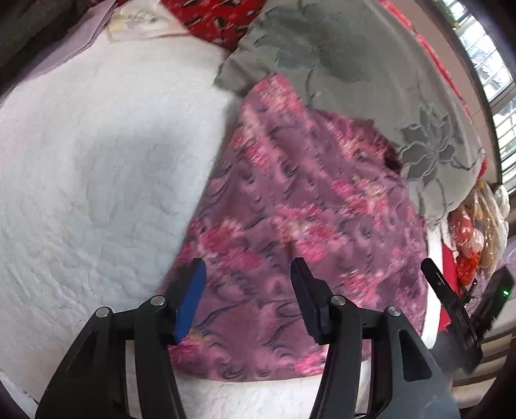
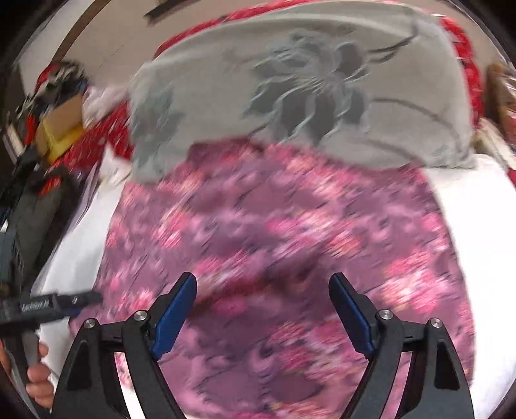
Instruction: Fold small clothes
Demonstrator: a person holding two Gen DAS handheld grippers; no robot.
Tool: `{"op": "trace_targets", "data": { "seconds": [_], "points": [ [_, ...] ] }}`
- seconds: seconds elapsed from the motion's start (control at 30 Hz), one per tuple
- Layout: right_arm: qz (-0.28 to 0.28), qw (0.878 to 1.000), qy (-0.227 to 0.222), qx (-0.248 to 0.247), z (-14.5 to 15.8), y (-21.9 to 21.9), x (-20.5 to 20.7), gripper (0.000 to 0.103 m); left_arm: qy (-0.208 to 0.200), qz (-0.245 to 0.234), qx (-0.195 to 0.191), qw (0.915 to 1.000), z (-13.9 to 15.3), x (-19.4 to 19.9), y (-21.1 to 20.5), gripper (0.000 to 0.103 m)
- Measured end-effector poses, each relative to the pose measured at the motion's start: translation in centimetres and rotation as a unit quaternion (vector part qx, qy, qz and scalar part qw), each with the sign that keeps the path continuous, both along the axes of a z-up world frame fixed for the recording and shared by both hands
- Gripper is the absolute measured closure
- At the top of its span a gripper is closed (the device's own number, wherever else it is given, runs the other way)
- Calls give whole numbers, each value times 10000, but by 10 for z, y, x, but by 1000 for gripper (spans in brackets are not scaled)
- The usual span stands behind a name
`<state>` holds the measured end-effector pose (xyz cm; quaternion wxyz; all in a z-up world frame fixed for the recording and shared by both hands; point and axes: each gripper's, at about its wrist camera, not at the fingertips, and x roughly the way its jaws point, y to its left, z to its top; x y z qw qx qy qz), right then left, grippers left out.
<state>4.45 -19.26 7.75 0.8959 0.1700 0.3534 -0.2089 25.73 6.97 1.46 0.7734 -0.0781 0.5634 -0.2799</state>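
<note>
A pink and purple flowered garment (image 1: 290,219) lies spread on a white quilted bed cover (image 1: 96,167). It also fills the middle of the right wrist view (image 2: 274,232), blurred by motion. My left gripper (image 1: 248,274) is open and empty, just above the garment's near left edge. My right gripper (image 2: 264,290) is open and empty above the garment's near part. The right gripper shows at the right edge of the left wrist view (image 1: 451,306). The left gripper shows at the left edge of the right wrist view (image 2: 58,303).
A grey cloth with a dark flower print (image 1: 354,64) lies beyond the garment and overlaps its far edge; it also shows in the right wrist view (image 2: 306,90). Red patterned fabric (image 1: 219,16) lies at the back. A window (image 1: 490,64) is at the far right.
</note>
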Motion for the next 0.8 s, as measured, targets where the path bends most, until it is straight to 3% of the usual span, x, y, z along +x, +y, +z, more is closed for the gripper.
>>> {"op": "trace_targets", "data": {
  "seconds": [0.2,0.3,0.47,0.57,0.63,0.67,0.8],
  "points": [
    [-1098,9934,-78,307,-9,-72,-27,16,-229,-428,-53,9988,17,6,-51,50],
    [-1277,9874,352,868,-38,-105,-34,17,-262,-696,296,9968,8,13,-90,50],
    [-1238,9906,-251,521,-7,-117,-34,19,-383,-826,808,9926,-13,23,-127,45],
    [-1377,9892,-287,406,-7,-134,-26,18,-289,-690,706,9947,-17,35,-131,40],
    [-1449,9878,95,570,-26,-146,-17,16,-111,-628,574,9963,-17,43,-129,40],
    [-1433,9846,436,903,-43,-155,-13,16,-26,-657,546,9963,-13,46,-127,41],
    [-1527,9846,-33,851,-29,-155,-22,17,-554,-445,300,9970,13,51,-115,40]
  ]
}}
